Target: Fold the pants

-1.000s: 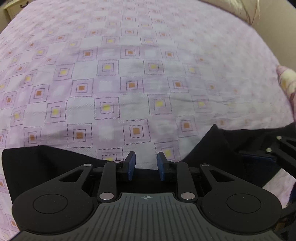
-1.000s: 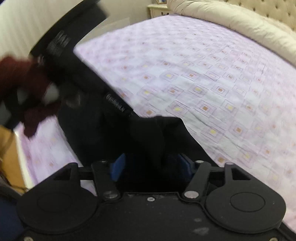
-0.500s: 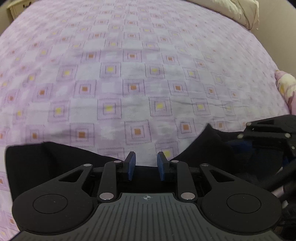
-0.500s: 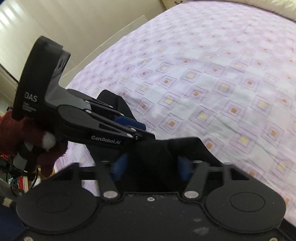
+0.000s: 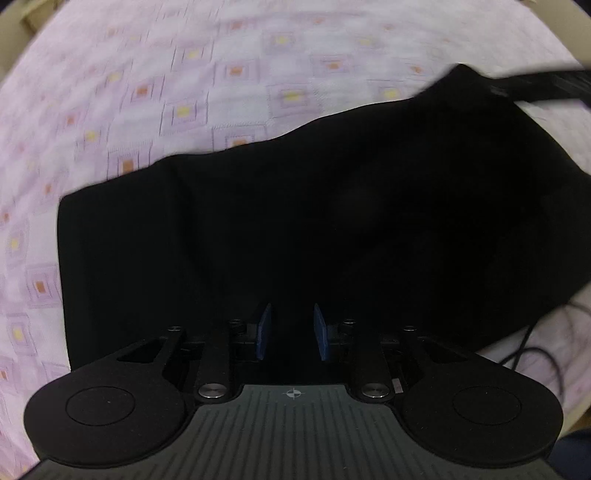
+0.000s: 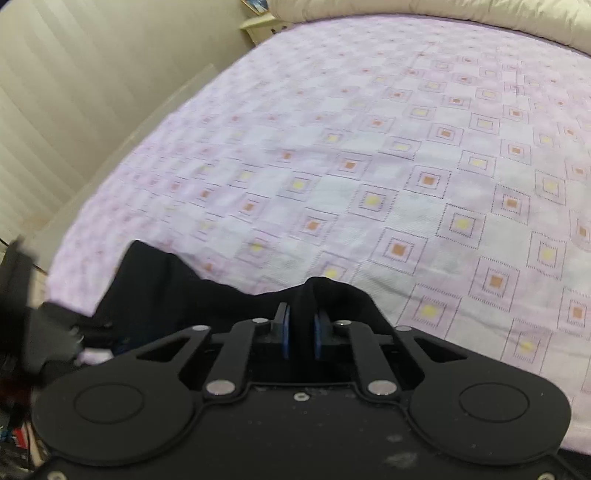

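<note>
Black pants (image 5: 332,221) lie spread on a purple patterned bedspread (image 5: 184,92). My left gripper (image 5: 290,332) hovers over the pants near their close edge, its blue pads apart with nothing between them. In the right wrist view, my right gripper (image 6: 300,332) is shut on a raised fold of the pants (image 6: 325,291) at the bed's near edge. The other gripper shows blurred at the left edge of the right wrist view (image 6: 40,332).
A cream wall (image 6: 74,92) runs along the bed's left side. Cream pillows (image 6: 443,26) and a small nightstand (image 6: 258,22) are at the far end. A thin black cable (image 5: 535,343) lies on the bedspread to the right.
My left gripper has let go of the pants edge and swung so the pants now fill its view. My right gripper's jaws have closed tighter on the fabric.
</note>
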Tool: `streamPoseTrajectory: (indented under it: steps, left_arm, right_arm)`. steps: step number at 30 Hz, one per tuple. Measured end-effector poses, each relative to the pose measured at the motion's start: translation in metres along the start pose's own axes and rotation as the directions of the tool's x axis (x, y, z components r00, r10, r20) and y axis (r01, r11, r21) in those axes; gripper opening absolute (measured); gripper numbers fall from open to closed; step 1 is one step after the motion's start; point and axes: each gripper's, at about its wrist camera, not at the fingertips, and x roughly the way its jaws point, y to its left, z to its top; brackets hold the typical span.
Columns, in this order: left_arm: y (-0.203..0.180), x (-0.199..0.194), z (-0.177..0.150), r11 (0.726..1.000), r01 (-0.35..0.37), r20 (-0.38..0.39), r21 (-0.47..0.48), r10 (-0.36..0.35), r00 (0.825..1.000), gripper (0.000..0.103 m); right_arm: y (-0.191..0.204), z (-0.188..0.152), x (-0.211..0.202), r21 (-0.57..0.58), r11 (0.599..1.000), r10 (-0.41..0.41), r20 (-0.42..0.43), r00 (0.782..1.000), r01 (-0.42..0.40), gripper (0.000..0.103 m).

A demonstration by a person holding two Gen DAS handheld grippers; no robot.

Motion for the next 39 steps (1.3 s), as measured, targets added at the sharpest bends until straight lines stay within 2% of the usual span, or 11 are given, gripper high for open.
streamPoseTrajectory:
  steps: [7,14,18,20,21,22,26,29,32,35,39]
  left_arm:
    - [0.0,0.001,-0.003,0.998,0.021,-0.011,-0.054,-0.021,1.0,0.025]
    - [0.003,-0.007,0.0,0.997,0.038,-0.003,-0.066,-0.038,0.999,0.025]
    - [0.016,-0.025,0.011,0.997,0.021,0.086,-0.077,-0.015,0.996,0.025]
    - [0.028,-0.028,0.019,0.994,0.002,0.11,-0.113,0.011,0.994,0.025]
    - [0.035,-0.027,0.022,0.991,-0.005,0.112,-0.136,0.02,0.994,0.025]
    - [0.042,-0.025,0.023,0.988,-0.011,0.109,-0.156,0.028,0.994,0.025]
    - [0.064,-0.006,0.021,0.981,-0.091,0.035,-0.17,0.099,0.994,0.025]
    - [0.077,-0.001,0.015,0.976,-0.058,0.028,-0.211,0.065,0.997,0.026]
    - [0.081,-0.002,0.013,0.98,-0.048,0.031,-0.194,0.055,0.998,0.026]
    - [0.074,-0.001,0.007,0.982,-0.051,0.036,-0.179,0.059,0.998,0.026]
    - [0.07,-0.006,0.007,0.983,-0.041,0.055,-0.178,0.051,0.997,0.026]
  right_arm:
    - [0.001,0.01,0.049,-0.059,0.992,-0.113,-0.084,0.99,0.108,0.011]
    - [0.004,0.017,0.066,-0.08,0.987,-0.149,-0.08,0.986,0.143,0.012]
    - [-0.004,0.02,0.051,-0.013,0.985,-0.171,-0.003,0.985,0.171,0.048]
    - [-0.006,0.024,0.033,0.027,0.978,-0.209,0.065,0.976,0.207,0.046]
    - [-0.006,0.024,0.025,0.041,0.977,-0.212,0.085,0.974,0.209,0.031]
    - [-0.006,0.024,0.018,0.05,0.978,-0.206,0.096,0.974,0.202,0.005]
    - [0.015,0.01,-0.002,-0.012,0.984,-0.178,0.083,0.98,0.18,0.003]
    - [0.033,-0.004,0.0,-0.065,0.977,-0.201,0.038,0.979,0.203,0.003]
    - [0.037,-0.009,0.022,-0.094,0.957,-0.279,-0.027,0.96,0.276,0.003]
    - [0.022,-0.005,0.051,-0.055,0.931,-0.364,-0.085,0.928,0.36,0.002]
    - [0.016,0.012,0.061,-0.011,0.911,-0.413,-0.068,0.908,0.413,0.003]
